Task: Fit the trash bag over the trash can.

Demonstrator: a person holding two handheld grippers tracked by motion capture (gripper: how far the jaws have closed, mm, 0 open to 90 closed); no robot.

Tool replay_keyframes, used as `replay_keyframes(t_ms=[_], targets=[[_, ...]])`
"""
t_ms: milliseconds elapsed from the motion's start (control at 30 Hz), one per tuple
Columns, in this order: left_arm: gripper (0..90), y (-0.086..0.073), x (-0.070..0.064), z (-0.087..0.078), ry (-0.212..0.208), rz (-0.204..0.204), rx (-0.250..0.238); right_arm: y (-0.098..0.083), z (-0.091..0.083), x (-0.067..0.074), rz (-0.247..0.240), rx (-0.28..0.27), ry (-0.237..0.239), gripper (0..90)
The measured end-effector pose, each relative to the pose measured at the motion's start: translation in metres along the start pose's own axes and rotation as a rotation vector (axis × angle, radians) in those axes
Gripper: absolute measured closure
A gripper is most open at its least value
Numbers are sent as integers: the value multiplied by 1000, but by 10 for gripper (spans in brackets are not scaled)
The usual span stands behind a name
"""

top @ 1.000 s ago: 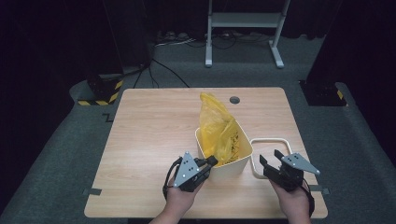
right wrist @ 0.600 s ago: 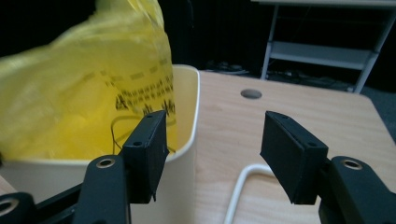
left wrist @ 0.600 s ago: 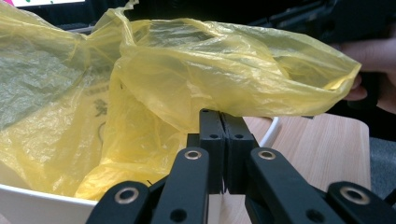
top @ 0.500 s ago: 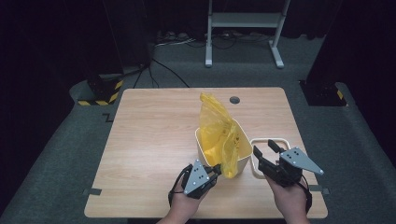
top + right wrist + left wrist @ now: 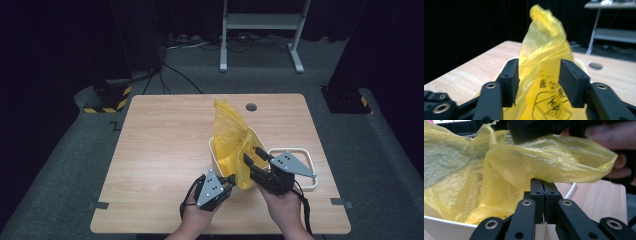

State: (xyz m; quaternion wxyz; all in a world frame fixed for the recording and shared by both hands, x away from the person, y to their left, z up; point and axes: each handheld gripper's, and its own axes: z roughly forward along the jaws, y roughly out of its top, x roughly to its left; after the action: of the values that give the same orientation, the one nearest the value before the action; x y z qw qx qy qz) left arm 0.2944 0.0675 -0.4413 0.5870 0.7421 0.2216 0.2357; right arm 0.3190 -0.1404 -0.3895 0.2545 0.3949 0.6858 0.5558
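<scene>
Where white bin (image 5: 216,159) stands, yellow bag (image 5: 231,137) fills it.

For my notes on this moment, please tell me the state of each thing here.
yellow bag: half in the bin, top standing up
white bin: upright, lined
white ring frame: flat on the table
left gripper: shut on the bag's edge
right gripper: jaws closing around the bag

yellow bag (image 5: 544,85) | black printed symbol and lettering | too blurred to read
</scene>
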Motion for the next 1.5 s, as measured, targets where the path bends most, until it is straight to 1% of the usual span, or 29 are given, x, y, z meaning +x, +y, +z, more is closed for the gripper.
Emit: replay_keyframes(t_ms=[33,100,167,233,267,300,333,367,467,533,633,700,733,767,833,900,967,1000,1033,1067,1167,1267,1400,1467,1500], targets=[[876,0,0,-1,3,-1,0,-2,2,1,-5,6,-1,596],[866,1,2,-2,9,-10,-5,-5,5,4,-12,25,-28,762],[849,2,4,-4,19,-24,-7,-7,5,2,6,33,-38,873],[819,4,5,-8,27,-22,-11,-7,4,2,-7,21,-52,894],[794,5,6,-10,39,-15,-10,-7,3,2,-18,15,-57,895],[765,5,7,-12,48,-18,-16,-7,2,2,-26,9,-63,895],[739,6,9,-14,59,-27,-19,-7,0,1,-32,1,-71,896],[735,6,12,-17,65,-41,-24,-7,-1,1,-37,-9,-78,895],[704,4,21,-23,103,-49,-20,-7,-4,0,-51,-30,-100,895],[693,4,27,-26,126,-65,-24,-8,-5,-1,-57,-40,-109,895],[650,8,35,-28,146,-88,-50,-9,-7,0,-73,-48,-114,895],[620,13,38,-29,154,-90,-73,-10,-7,2,-86,-48,-112,895],[614,16,40,-29,152,-92,-84,-11,-7,3,-95,-48,-111,895],[612,19,41,-29,152,-102,-103,-13,-6,4,-103,-45,-108,895],[586,22,43,-29,138,-117,-122,-15,-4,8,-119,-33,-95,895],[555,23,43,-28,127,-135,-129,-18,-2,12,-132,-17,-76,895],[529,24,43,-25,112,-146,-126,-21,0,17,-134,2,-55,895],[519,24,43,-23,107,-146,-122,-22,1,20,-138,6,-49,895],[527,24,42,-21,97,-147,-122,-23,1,21,-149,8,-44,895],[543,24,42,-19,82,-151,-115,-24,2,23,-153,10,-39,895],[549,23,41,-13,47,-165,-96,-27,3,28,-160,21,-22,895],[616,20,41,-9,27,-174,-64,-29,3,30,-162,29,-16,895],[706,16,43,-7,-2,-196,-40,-31,2,31,-161,30,-13,895],[786,15,43,-5,-9,-195,-33,-31,1,31,-165,27,-12,895],[832,14,42,-4,-15,-201,-31,-31,1,31,-166,26,-14,894]])
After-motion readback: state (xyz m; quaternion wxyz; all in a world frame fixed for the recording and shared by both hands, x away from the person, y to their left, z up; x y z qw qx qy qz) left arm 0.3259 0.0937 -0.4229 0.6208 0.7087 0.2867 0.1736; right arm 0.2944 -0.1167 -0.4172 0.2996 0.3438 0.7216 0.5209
